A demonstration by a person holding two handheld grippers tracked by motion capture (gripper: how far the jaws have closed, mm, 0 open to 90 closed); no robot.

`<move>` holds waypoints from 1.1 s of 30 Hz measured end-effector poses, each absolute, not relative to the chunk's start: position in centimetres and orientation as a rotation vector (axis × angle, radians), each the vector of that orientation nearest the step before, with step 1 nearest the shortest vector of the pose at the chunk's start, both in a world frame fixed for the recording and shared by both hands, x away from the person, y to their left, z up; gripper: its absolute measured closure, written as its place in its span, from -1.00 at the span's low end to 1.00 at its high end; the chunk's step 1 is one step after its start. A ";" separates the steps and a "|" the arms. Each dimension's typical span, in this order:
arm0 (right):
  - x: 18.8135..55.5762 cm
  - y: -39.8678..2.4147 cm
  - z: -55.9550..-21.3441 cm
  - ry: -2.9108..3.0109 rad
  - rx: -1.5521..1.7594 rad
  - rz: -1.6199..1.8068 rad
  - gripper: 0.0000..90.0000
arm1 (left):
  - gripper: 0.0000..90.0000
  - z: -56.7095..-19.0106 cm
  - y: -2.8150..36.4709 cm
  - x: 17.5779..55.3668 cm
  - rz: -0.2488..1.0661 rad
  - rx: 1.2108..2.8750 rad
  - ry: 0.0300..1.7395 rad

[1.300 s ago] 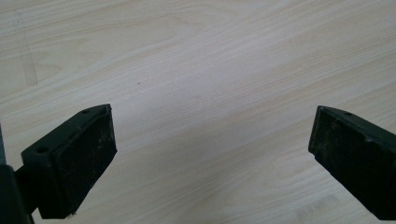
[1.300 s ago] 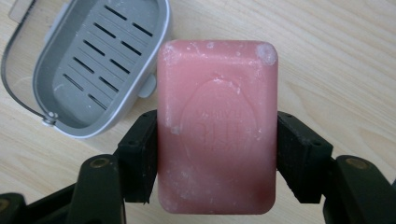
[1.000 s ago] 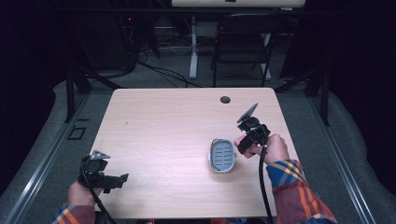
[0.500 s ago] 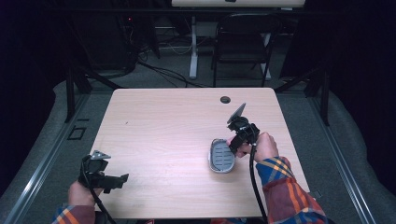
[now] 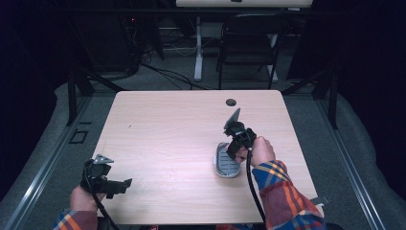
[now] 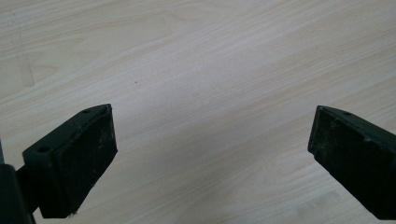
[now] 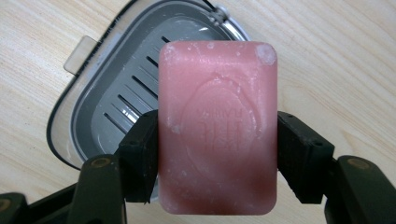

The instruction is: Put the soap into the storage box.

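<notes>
- High view: the right tool (image 5: pixel 238 149) hangs over the far rim of a grey soap dish (image 5: pixel 226 163), which sits right of centre on the tabletop (image 5: pixel 163 129). The step in hand looks like setting a soap bar into that dish. To do it well, the person should bring the bar level over the slotted floor before lowering it. The left tool (image 5: pixel 117 184) rests at the near left corner, well apart from the dish, so it is no obstacle.
- High view, room: bare wood lies all around the dish. The right edge of the tabletop and the near edge are the closest borders; a small dark grommet (image 5: pixel 231 102) lies far off near the far edge. The arm has free space to pull back toward the near right.
- Left gripper view: the left tool (image 6: pixel 210 154) stands released, jaws wide, with nothing but wood grain between them.
- Right gripper view: the right tool (image 7: pixel 217 149) is clenched on a pink soap bar (image 7: pixel 217 126), pads pressing its two long sides. The bar overlaps the right part of the soap dish (image 7: pixel 107 93); it probably needs to shift toward the dish's middle, clear of the rim, before release. Whether it touches the dish cannot be told.
</notes>
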State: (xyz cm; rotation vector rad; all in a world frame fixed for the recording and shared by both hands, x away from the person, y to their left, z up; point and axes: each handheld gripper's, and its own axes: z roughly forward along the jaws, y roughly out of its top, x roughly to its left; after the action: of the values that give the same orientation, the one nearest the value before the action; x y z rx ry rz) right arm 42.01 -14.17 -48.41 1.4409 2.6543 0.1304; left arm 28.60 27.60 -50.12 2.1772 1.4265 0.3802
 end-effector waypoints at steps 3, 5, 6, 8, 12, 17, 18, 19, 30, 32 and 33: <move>42.0 -13.7 -48.7 2.651 1.442 0.137 -0.18 | -0.98 -50.1 27.6 28.6 0.380 2.181 1.423; 42.0 -13.3 -48.9 2.654 1.446 0.125 -0.18 | -0.98 -50.2 27.5 28.6 0.387 2.177 1.426; 42.0 -13.2 -49.0 2.659 1.441 0.119 -0.18 | -0.98 -50.1 27.5 28.6 0.386 2.182 1.423; 42.0 -13.0 -49.2 2.655 1.459 0.120 -0.18 | -0.98 -50.1 27.6 28.6 0.387 2.183 1.420; 42.0 -12.8 -49.6 2.658 1.491 0.129 -0.19 | -0.98 -50.2 27.5 28.6 0.386 2.183 1.420; 41.7 -12.8 -49.1 2.670 1.504 0.193 -0.20 | -0.98 -50.2 27.5 28.6 0.386 2.187 1.416; 41.7 -12.8 -49.1 2.670 1.504 0.193 -0.20 | -0.98 -50.2 27.5 28.6 0.386 2.187 1.416; 41.5 -13.0 -48.8 2.692 1.503 0.206 -0.16 | -0.98 -50.2 27.5 28.6 0.388 2.184 1.417; 40.9 -13.4 -47.9 2.729 1.462 0.281 0.12 | -0.98 -50.2 27.5 28.6 0.384 2.187 1.417; 40.7 -13.4 -47.7 2.727 1.452 0.289 0.10 | -0.98 -50.2 27.5 28.7 0.385 2.189 1.415; 40.8 -13.5 -47.4 2.747 1.426 0.265 0.10 | -0.98 -50.2 27.5 28.7 0.384 2.189 1.415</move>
State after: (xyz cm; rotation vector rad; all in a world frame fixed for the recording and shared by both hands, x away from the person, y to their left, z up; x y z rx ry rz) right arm 40.78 -13.50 -47.43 1.4264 2.7473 0.2653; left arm 28.66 27.51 -50.18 2.1894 1.4149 0.3842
